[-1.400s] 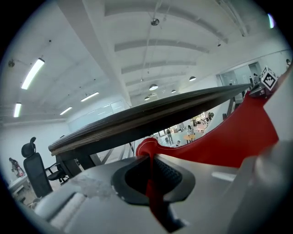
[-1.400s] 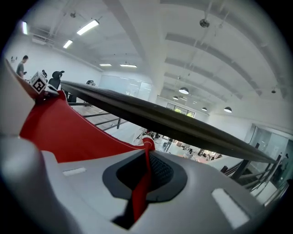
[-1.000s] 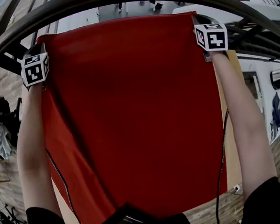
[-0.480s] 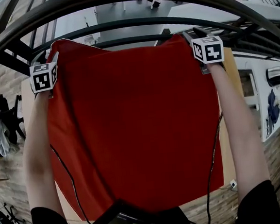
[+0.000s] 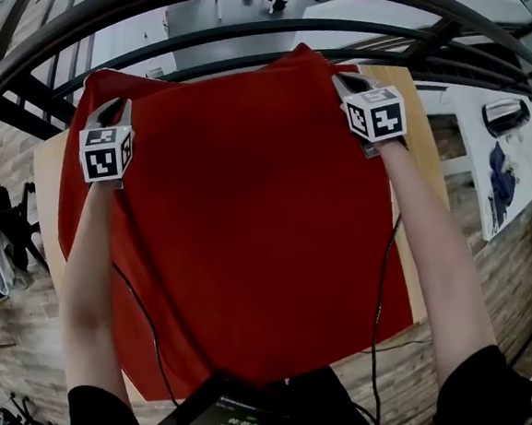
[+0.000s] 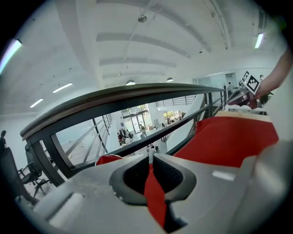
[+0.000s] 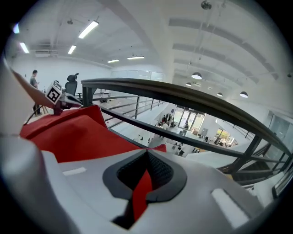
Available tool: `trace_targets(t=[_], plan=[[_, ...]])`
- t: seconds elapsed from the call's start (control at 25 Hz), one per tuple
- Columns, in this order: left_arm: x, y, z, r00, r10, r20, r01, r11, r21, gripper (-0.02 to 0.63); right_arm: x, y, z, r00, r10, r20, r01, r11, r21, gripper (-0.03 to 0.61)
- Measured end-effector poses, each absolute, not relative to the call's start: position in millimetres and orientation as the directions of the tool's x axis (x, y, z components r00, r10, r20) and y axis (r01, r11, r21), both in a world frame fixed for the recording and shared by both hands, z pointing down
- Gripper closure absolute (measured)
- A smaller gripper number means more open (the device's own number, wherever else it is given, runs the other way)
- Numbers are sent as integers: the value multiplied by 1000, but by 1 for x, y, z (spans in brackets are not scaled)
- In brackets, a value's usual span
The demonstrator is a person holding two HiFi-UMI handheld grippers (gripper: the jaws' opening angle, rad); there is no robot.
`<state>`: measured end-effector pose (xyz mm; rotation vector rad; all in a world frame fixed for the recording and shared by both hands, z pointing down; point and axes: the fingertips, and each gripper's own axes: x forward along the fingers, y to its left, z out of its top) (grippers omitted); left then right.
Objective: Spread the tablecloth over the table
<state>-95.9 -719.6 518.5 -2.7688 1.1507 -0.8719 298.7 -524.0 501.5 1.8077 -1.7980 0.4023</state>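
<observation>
Mid-spread: left tongs (image 5: 114, 109) closing on red fabric tablecloth (image 5: 248, 218) corner, right tongs (image 5: 345, 81) pinch the other. Next: lay it flat on light wooden desk (image 5: 45, 180).

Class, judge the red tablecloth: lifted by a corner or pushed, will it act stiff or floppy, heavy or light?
Probably floppy: the red tablecloth creases across the table and pinches to a thin strip in the right gripper. Likely light: that small pinch lifts its corner. Pushed, it would probably bunch, not slide.

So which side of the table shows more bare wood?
The right side: a wide wooden strip beside the red tablecloth; the left shows only a sliver.
</observation>
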Motion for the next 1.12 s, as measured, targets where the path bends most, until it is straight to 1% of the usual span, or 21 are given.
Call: trace_targets(t=[0.04, 0.08, 0.28, 0.44, 0.56, 0.76, 0.92, 1.12], plan=[[-86, -708, 517, 585, -653, 481, -648, -733, -207, 591, 295, -511, 502, 45, -819, 572, -986, 54, 155, 569], [-76, -696, 515, 598, -645, 475, -646, -739, -190, 607, 291, -498, 504, 34, -818, 574, -988, 60, 143, 568], [-18, -624, 517, 673, -564, 479, -583, -803, -126, 607, 286, -430, 519, 26, -798, 602, -989, 65, 130, 569], [47, -555, 515, 730, -489, 477, -510, -855, -95, 607, 322, -396, 520, 41, -806, 590, -993, 34, 116, 568], [89, -513, 514, 754, -457, 471, -495, -868, -49, 607, 348, -389, 520, 40, -815, 578, -994, 24, 103, 568], [139, -471, 512, 763, -443, 470, -503, -864, 2, 607, 367, -394, 509, -13, -846, 533, -997, 50, 54, 569], [158, -449, 506, 741, -454, 494, -519, -855, -6, 607, 361, -385, 497, -98, -859, 503, -991, 129, 27, 569], [179, -411, 502, 713, -465, 525, -540, -841, -12, 607, 374, -361, 493, -162, -865, 476, -985, 174, -20, 569]])
